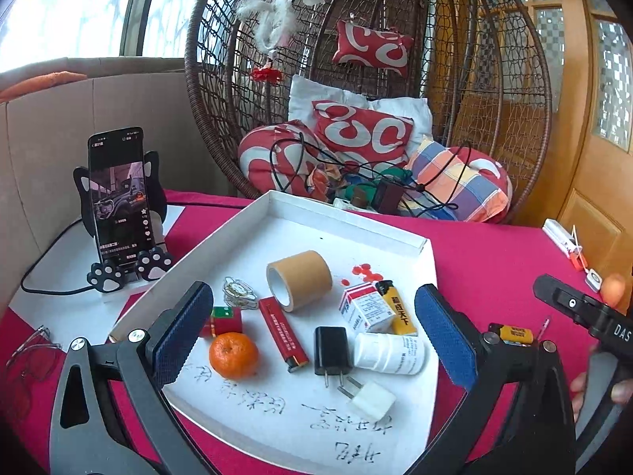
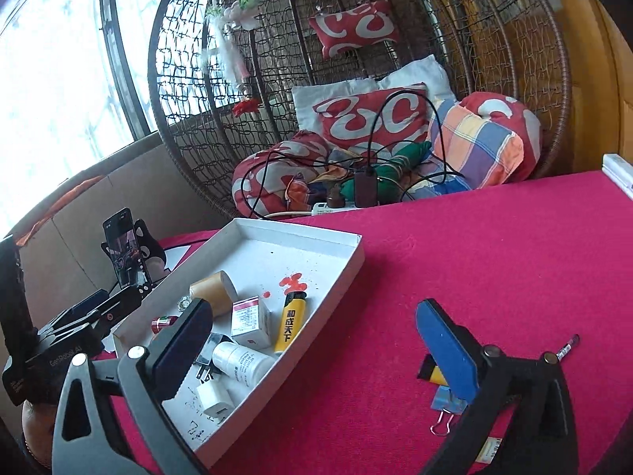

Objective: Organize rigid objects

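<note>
A white tray [image 1: 221,245] on the red table holds a tape roll [image 1: 300,285], an orange [image 1: 233,355], a red lighter [image 1: 283,332], a black charger [image 1: 332,350], a white charger [image 1: 372,399], a white bottle [image 1: 389,354], a medicine box [image 1: 364,306] and a yellow lighter [image 1: 399,306]. My left gripper [image 1: 316,336] is open and empty above the tray. My right gripper [image 2: 316,352] is open and empty over the tray's right edge [image 2: 316,320]. On the cloth by its right finger lie a yellow lighter [image 2: 433,374], a blue binder clip [image 2: 447,405] and a thin pen [image 2: 567,346].
A phone on a cat-paw stand [image 1: 118,198] stands left of the tray. Glasses [image 1: 31,348] lie at the front left. A wicker hanging chair [image 1: 368,79] with cushions and cables stands behind the table. Small white items [image 1: 565,243] sit at the right edge.
</note>
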